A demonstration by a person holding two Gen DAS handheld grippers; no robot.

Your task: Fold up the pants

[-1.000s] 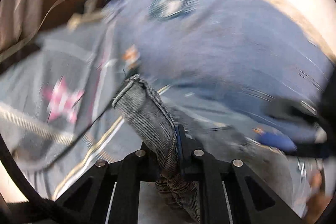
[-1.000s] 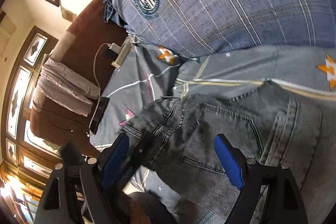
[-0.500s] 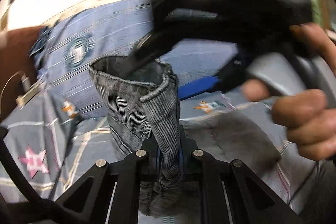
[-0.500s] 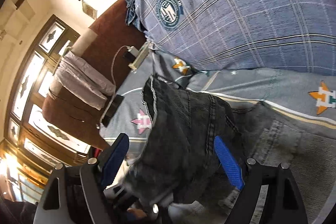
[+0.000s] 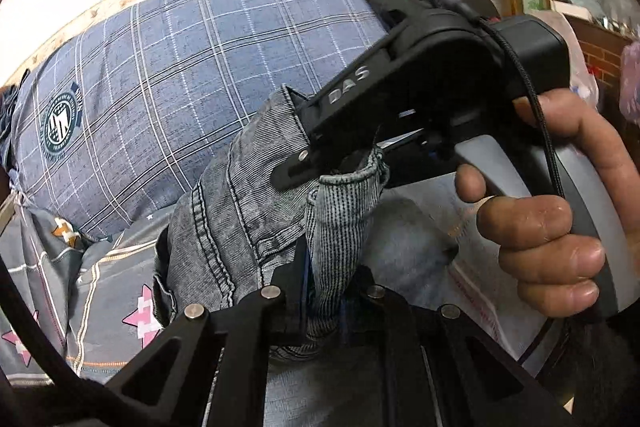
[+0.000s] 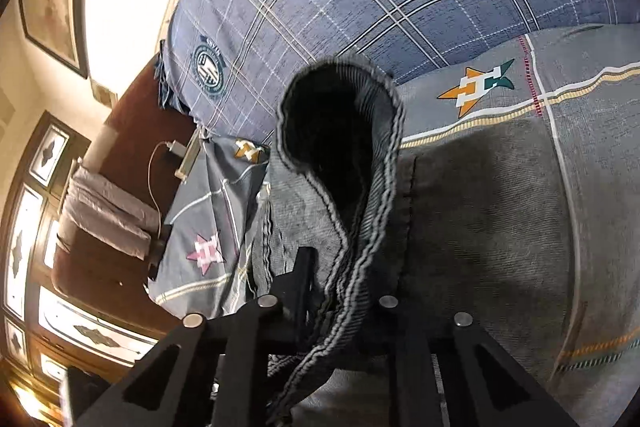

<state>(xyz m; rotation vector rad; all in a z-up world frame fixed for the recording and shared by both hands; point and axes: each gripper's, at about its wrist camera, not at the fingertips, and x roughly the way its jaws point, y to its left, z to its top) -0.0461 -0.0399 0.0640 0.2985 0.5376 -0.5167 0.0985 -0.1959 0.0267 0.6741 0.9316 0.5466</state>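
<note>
The pants are grey washed jeans [image 5: 240, 211]. My left gripper [image 5: 324, 291] is shut on a hem of the jeans, and the fabric stands up between the jaws. My right gripper [image 6: 340, 291] is shut on another hem of the jeans [image 6: 360, 163], whose open cuff faces the camera. In the left wrist view the right gripper [image 5: 312, 167] clamps the jeans just above the left one, held by a bare hand [image 5: 560, 227]. The rest of the jeans [image 6: 480, 219] lies on the bed.
A blue plaid pillow [image 5: 180, 75] with a round badge lies behind the jeans. The grey bedsheet [image 6: 580, 79] has star prints. A charger with cable [image 6: 176, 149] and folded grey cloth [image 6: 108, 211] sit on a brown surface at the left.
Both grippers lifted the jeans hems off the bed and came together. The right gripper, open half a second ago, has shut on the jeans beside the left one.
</note>
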